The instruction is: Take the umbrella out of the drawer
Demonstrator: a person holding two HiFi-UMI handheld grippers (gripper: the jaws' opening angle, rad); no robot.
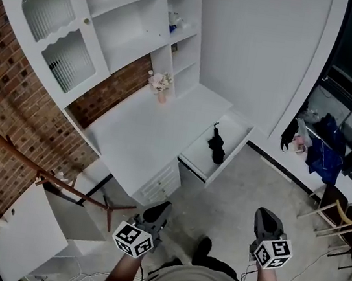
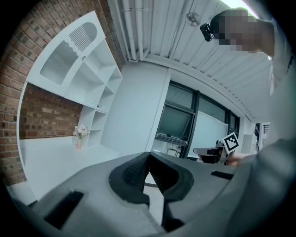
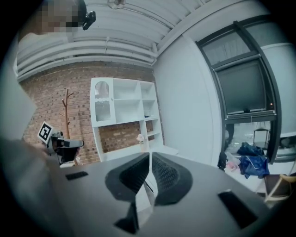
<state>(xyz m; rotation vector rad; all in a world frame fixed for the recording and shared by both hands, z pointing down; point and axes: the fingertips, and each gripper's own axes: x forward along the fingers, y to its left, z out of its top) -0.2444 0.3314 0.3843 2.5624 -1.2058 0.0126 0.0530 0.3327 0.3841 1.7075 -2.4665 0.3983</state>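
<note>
White desk (image 1: 144,132) against a brick wall; its drawer (image 1: 231,156) is open, with the black umbrella (image 1: 216,146) lying inside. Left gripper (image 1: 161,206) and right gripper (image 1: 264,214) hang well short of it, fingers (image 2: 132,175) of both pressed together, nothing between them. Judged as the approach step: next, close in on the drawer and spread one gripper's fingers over the umbrella.

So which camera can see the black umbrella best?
The head view: the umbrella lies in plain sight in the open drawer. Neither gripper view shows it.
</note>
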